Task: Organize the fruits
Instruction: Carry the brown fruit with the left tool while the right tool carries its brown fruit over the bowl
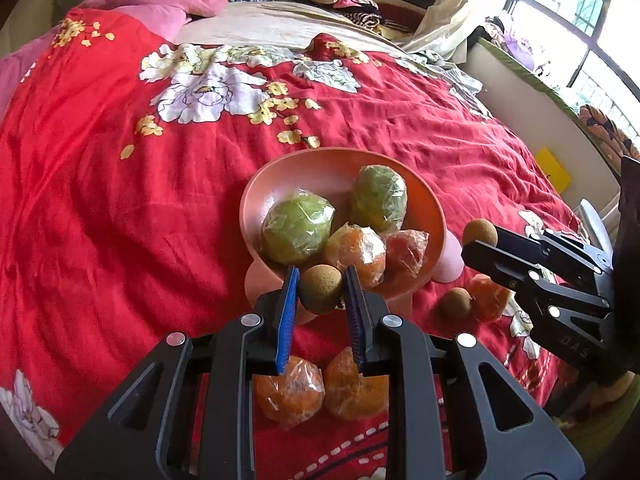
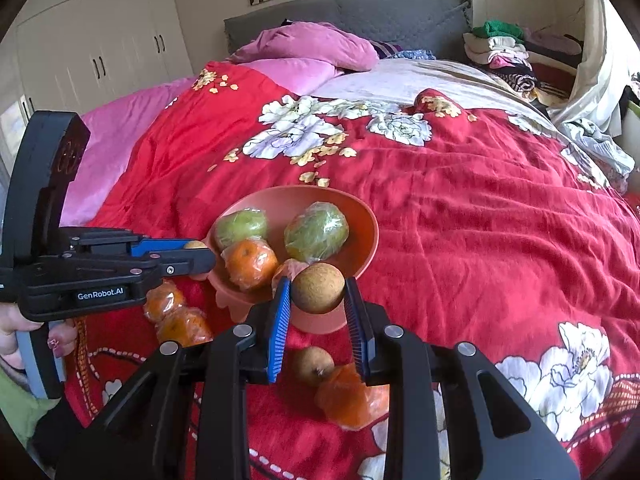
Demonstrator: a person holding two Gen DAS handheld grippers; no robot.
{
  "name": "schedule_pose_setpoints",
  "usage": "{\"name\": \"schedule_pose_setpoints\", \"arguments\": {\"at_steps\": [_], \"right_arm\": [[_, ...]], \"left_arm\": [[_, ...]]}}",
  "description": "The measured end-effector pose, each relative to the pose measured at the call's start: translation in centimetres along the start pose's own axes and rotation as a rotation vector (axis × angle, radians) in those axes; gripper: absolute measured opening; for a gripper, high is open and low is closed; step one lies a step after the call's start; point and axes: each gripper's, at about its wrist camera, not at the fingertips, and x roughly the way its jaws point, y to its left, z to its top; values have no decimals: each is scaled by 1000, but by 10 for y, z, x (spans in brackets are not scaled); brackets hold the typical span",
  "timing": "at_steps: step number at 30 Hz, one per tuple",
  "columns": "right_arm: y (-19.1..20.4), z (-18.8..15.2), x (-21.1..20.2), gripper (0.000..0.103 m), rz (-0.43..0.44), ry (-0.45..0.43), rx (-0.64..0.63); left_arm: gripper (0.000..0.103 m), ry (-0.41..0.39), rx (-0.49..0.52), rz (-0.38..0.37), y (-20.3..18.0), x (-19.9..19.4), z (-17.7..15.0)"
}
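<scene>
Fruit sorting on a bed with a red floral quilt (image 1: 120, 200). Left hand-held gripper (image 1: 321, 288) pinches a small round brown rough-skinned fruit (image 1: 320, 289) between its blue-padded fingers, held just at the near rim of the salmon-pink plastic footed bowl (image 1: 312, 168). Right hand-held gripper (image 2: 318, 289) pinches a second round brown fruit (image 2: 319, 287) the same way, at the bowl's near right edge. From the left wrist view the right gripper comes in from the right with its brown fruit at its tip, beside the bowl rim.

Inside the bowl: two green plastic-wrapped fruits (image 1: 298, 229) at the back, one wrapped orange (image 1: 356, 254) and one wrapped reddish fruit (image 1: 404, 250) at the front, all touching.

On the quilt, outside the bowl: two wrapped oranges (image 1: 290, 394) side by side beneath the left gripper; a loose brown fruit (image 2: 313, 365) touching another wrapped orange (image 2: 352, 400) beneath the right gripper.
</scene>
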Motion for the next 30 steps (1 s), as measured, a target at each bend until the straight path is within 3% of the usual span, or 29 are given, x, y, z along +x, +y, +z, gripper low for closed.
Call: {"name": "schedule_pose_setpoints", "arguments": {"at_steps": [30], "right_arm": [[-8,24,45,26,-29,57,-21]], "left_arm": [[16,2,6,38,9,25,15]]}}
